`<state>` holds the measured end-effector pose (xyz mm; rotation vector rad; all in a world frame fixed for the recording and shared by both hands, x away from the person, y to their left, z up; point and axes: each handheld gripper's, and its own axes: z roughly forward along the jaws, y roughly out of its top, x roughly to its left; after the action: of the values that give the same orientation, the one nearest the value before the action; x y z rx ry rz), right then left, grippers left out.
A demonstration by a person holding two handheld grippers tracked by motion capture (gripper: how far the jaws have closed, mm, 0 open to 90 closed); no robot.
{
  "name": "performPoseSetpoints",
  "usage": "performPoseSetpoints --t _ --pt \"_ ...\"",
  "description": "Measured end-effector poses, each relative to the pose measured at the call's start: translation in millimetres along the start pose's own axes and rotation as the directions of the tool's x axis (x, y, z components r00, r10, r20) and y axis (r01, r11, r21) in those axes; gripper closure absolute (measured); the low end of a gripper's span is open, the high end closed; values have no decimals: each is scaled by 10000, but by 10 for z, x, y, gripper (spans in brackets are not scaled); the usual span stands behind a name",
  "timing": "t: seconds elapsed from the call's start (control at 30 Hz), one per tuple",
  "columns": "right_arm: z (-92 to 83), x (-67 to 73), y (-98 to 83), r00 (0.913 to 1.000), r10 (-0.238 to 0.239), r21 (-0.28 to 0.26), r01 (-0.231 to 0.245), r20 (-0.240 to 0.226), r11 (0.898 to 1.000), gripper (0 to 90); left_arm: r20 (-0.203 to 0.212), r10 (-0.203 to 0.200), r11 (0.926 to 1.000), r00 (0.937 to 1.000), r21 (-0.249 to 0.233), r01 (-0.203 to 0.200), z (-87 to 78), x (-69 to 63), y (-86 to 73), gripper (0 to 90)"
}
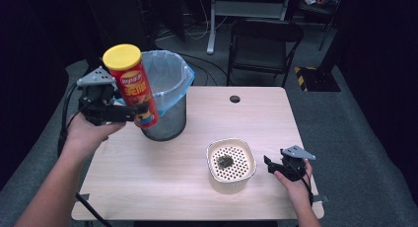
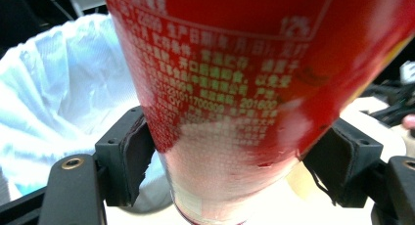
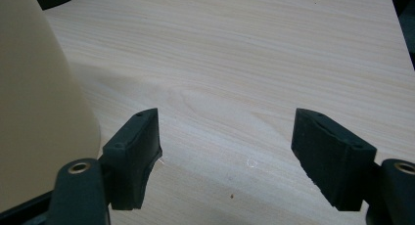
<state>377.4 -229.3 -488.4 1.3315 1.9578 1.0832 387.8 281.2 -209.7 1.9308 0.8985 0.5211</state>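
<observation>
High view: we see the left gripper (image 1: 129,113) clamped on a tall red cardboard crisp can with a yellow lid (image 1: 132,85), held tilted in the air just beside the black mesh waste bin lined with a pale blue bag (image 1: 167,96). The right gripper (image 1: 270,166) rests on the light wooden table (image 1: 148,172), its jaws apart and empty, just beside a cream perforated plastic basket (image 1: 231,164).
</observation>
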Motion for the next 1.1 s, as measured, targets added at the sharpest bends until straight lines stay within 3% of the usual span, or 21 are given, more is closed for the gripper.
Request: performPoseSetpoints --t 0.27,0.47,0.53,0.73,0.93,0.97,1.1 --pt "6 -14 -7 10000 38 67 -38 -23 10000 258 -363 68 9999 9993 -111 -72 76 128 332 240" --pt "1 -16 -3 10000 52 26 -52 -31 10000 258 -700 33 10000 9975 -41 -36 250 221 528 240" --pt "-2 -19 -3 10000 57 28 -57 -32 10000 258 -848 -96 9999 9964 -124 85 349 306 580 240" --pt "-9 -32 3 10000 -11 -31 11 -28 10000 258 -1066 -261 9997 9940 -17 261 542 446 550 240" --pt "-8 -36 1 10000 15 -45 -15 -56 10000 257 -1060 -745 9972 9916 -134 735 722 625 395 239" --pt "-7 -32 2 10000 6 -55 -6 -86 10000 258 -1243 -914 9958 9880 -129 905 780 678 340 239" --pt "4 -17 0 9999 -105 15 105 -120 9999 257 -1282 -1132 9936 9853 -83 1131 878 766 237 238"
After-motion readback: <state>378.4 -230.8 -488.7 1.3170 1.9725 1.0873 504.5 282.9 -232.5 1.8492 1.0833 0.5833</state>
